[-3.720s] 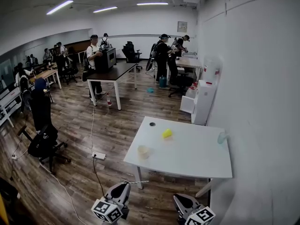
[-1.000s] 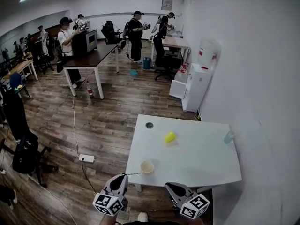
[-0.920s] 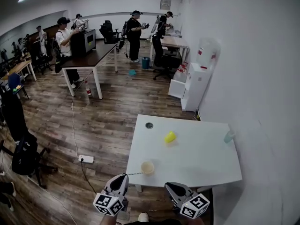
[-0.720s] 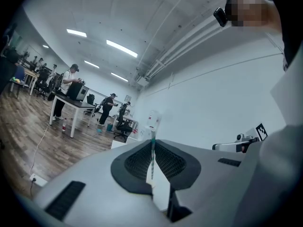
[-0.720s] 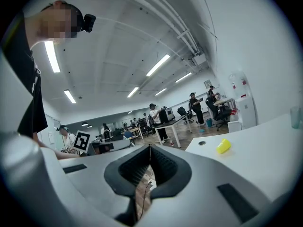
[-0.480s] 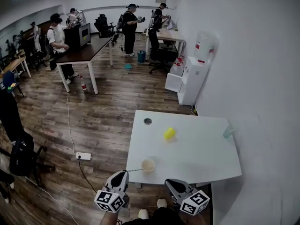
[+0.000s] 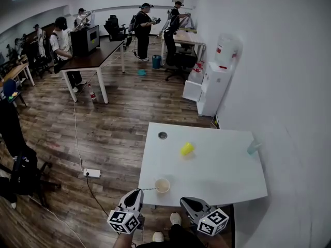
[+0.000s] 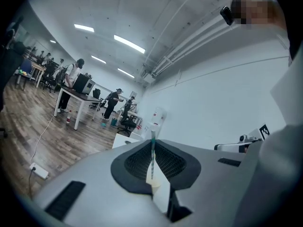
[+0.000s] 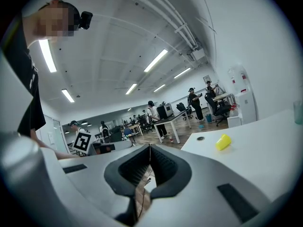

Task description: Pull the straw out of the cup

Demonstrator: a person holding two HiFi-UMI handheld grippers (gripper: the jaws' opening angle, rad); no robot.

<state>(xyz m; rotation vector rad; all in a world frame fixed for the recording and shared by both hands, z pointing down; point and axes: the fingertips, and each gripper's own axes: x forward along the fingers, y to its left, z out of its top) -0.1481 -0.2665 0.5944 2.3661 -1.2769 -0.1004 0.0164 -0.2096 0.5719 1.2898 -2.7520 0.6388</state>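
Note:
A tan paper cup [image 7: 162, 185] stands near the front left edge of the white table [image 7: 217, 180]. A thin straw [image 7: 148, 188] lies level from the tips of my left gripper [image 7: 137, 191] to the cup's left rim; I cannot tell whether its end is inside. In the left gripper view the left gripper [image 8: 152, 144] is shut on the straw [image 8: 152, 155], with the cup [image 8: 153, 181] low behind it. My right gripper [image 7: 184, 200] hovers off the table's front edge. In its own view the right gripper [image 9: 149, 148] is shut and holds nothing.
On the table lie a tipped yellow cup [image 7: 186, 149], a small dark disc [image 7: 162, 135] and a clear cup [image 7: 253, 146] by the wall. A water dispenser [image 7: 217, 81] stands beyond. A power strip [image 7: 92, 173] and cable lie on the floor to the left. People stand at far desks.
I have come up to the table, and it now fills more of the head view. Both grippers have sunk slightly. The straw has stayed in the left gripper.

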